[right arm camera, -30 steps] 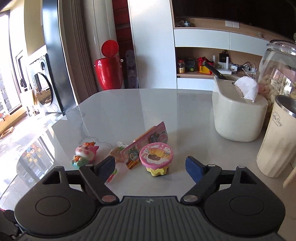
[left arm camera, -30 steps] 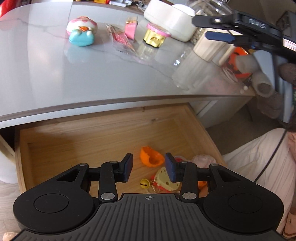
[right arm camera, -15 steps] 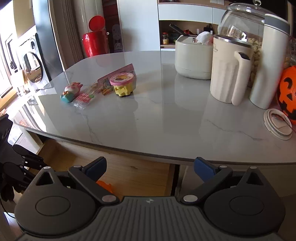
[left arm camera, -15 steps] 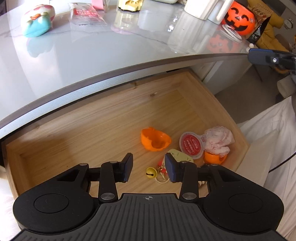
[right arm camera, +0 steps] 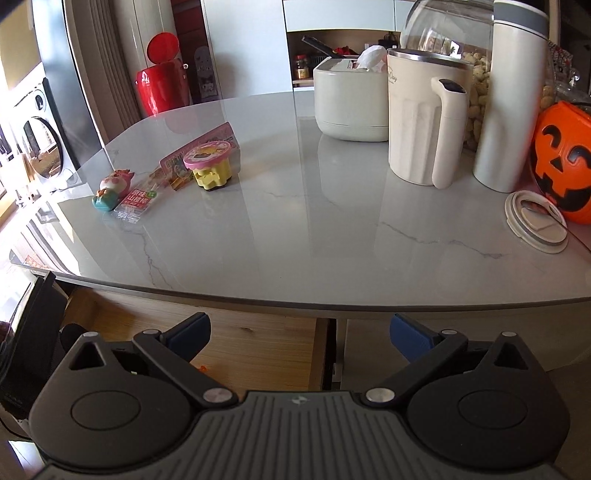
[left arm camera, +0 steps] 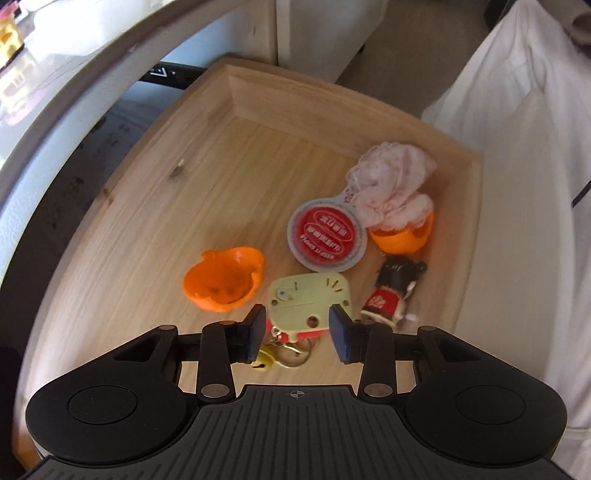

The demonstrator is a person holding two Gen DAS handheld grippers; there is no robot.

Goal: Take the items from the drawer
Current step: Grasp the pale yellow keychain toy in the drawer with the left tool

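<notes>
Sunlit grey marble table (right arm camera: pixel 332 240), white cabinets (right arm camera: pixel 340 14) behind, red bin (right arm camera: pixel 160 83) by the wall.

The gold bell (left arm camera: pixel 264 361) and key ring (left arm camera: pixel 295 355) sit partly hidden behind the left gripper (left arm camera: pixel 297 328); red lid (left arm camera: pixel 326 235) lettering blurs unreadable

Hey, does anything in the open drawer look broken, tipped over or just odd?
Yes. The orange pumpkin half lies open side up, apart from the other orange half, which holds a crumpled pink-white wrapper. The small doll lies on its side. Nothing looks spilled.
</notes>
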